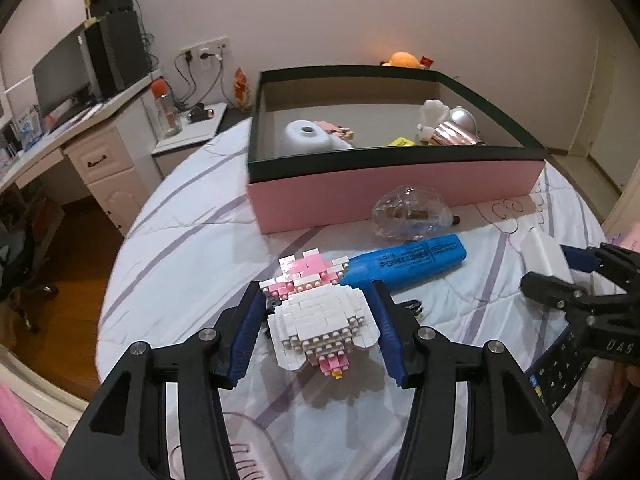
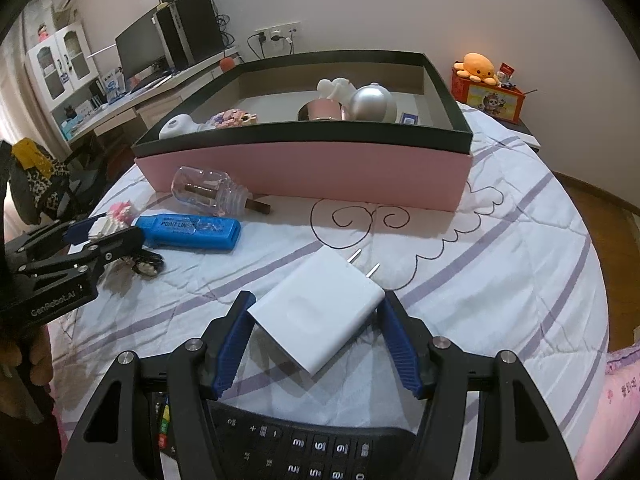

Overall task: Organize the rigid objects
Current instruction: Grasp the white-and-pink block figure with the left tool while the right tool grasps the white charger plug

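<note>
Charger (image 2: 320, 312) sits between parted right hand-held gripper (image 2: 316, 308) fingers — left (image 1: 320, 296) straddles brick figure (image 1: 320, 320).

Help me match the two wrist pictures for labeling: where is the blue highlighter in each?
Left wrist: the blue highlighter lies right of center, just beyond the brick figure.
Right wrist: the same highlighter lies at left, below the clear bottle.
Shared landmark: the pink box behind it.

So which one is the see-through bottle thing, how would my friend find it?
Find the big pink box with the dark rim on the bed. The bottle lies on its side right against the box's front wall, just behind the blue marker. It is the only clear thing there, with a brown stick poking out of its neck.
</note>
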The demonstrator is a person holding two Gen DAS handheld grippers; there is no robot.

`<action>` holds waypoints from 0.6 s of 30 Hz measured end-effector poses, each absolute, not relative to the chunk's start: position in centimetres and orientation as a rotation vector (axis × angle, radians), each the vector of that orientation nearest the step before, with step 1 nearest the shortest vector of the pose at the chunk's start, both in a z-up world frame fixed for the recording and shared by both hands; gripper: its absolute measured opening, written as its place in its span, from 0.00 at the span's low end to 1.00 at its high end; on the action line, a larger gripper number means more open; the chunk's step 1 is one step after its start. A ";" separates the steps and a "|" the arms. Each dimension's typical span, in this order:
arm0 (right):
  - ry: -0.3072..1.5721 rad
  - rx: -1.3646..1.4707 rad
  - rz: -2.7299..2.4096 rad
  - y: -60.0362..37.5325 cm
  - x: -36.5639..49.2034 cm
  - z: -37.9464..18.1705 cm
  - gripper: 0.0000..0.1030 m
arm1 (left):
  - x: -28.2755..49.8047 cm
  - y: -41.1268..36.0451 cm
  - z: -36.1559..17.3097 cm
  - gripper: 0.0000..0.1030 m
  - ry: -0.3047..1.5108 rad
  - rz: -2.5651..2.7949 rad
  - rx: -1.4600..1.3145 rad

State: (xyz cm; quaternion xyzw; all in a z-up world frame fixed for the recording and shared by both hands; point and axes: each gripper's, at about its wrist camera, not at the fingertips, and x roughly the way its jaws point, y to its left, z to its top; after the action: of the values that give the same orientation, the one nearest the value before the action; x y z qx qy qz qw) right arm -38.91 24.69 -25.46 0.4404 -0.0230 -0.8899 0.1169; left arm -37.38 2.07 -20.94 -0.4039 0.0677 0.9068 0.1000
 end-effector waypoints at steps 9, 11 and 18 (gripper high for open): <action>-0.112 1.250 -2.603 24.3 -37.8 -24.4 0.63 | -35.5 0.7 -19.7 0.52 0.226 2.728 -1.162; -0.114 1.239 -2.605 24.2 -37.5 -24.1 0.63 | -34.9 0.5 -19.3 0.52 0.225 2.730 -1.150; -0.113 1.196 -2.601 23.7 -36.5 -22.8 0.63 | -33.3 0.4 -17.1 0.52 0.176 2.708 -1.070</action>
State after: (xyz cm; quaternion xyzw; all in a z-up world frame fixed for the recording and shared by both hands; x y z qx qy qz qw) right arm -36.54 23.74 -22.79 0.4135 -0.0392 -0.8992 0.1377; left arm -33.28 0.39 -17.07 -0.3645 0.0600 0.9225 0.1118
